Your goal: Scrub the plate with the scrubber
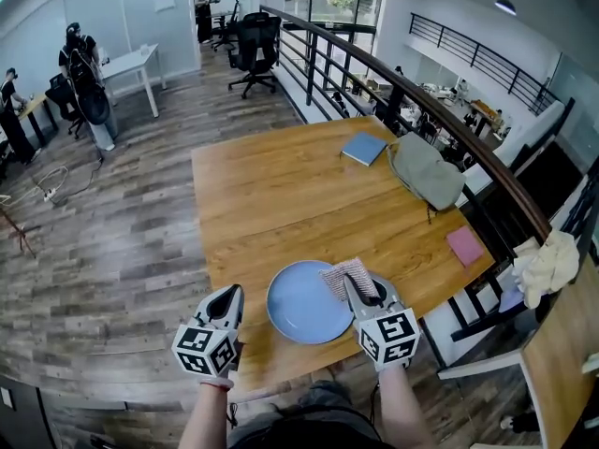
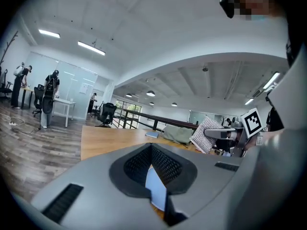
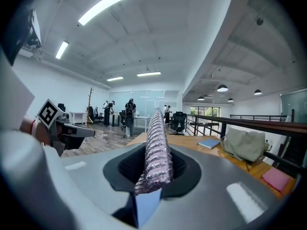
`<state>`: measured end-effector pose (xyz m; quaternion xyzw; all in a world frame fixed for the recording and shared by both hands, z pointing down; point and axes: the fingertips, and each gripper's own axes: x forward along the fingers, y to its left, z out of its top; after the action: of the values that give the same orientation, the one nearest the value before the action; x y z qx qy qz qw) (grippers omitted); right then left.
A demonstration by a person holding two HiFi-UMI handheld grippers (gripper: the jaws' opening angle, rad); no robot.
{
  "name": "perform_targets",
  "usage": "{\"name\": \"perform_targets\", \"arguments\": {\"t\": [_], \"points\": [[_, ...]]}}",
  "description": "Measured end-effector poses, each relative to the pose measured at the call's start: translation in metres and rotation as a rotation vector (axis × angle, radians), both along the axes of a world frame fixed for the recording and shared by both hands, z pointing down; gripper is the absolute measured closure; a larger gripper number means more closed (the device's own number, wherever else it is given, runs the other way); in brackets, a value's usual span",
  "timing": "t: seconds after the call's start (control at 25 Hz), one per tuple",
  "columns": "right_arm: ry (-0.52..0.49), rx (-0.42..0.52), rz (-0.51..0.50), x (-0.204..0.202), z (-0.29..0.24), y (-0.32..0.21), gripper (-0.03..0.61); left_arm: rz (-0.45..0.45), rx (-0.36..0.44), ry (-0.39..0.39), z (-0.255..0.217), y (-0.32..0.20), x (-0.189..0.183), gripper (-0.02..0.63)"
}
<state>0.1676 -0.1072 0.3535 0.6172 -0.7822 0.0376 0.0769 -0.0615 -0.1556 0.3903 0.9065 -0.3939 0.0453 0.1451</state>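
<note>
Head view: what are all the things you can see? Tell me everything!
table: one, brown wood, middle of the view
plate: one, light blue, near edge of the table
scrubber: one, silvery-pink, striped, over the plate's right rim
notebook: one, blue, far side of the table
bag: one, grey-green, right of the notebook
flat pad: one, pink, table's right edge
office chair: at least one, black, floor beyond the table
left gripper: one, grey, left of the plate, fingers shut, empty
right gripper: one, grey, fingers shut on the scrubber
</note>
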Motion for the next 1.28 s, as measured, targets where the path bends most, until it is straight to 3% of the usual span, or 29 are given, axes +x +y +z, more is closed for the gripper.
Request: {"name": "perform_targets", "arguments": {"t": [0.28, 0.72, 1.28], "points": [[-0.015, 0.081, 0.012, -0.01, -0.026, 0.011, 0.505, 0.018, 0.042, 0.067, -0.032, 0.011, -0.008, 0.618], [-0.03, 0.192, 0.019, -0.02, -0.063, 0.031, 0.505, 0.014, 0.106, 0.099, -0.075, 0.024, -0.019, 0.618], [-0.059, 0.261, 0.031, -0.064, -0.086, 0.075, 0.505, 0.051, 0.109, 0.14, -0.092, 0.064, -0.058, 0.618]]}}
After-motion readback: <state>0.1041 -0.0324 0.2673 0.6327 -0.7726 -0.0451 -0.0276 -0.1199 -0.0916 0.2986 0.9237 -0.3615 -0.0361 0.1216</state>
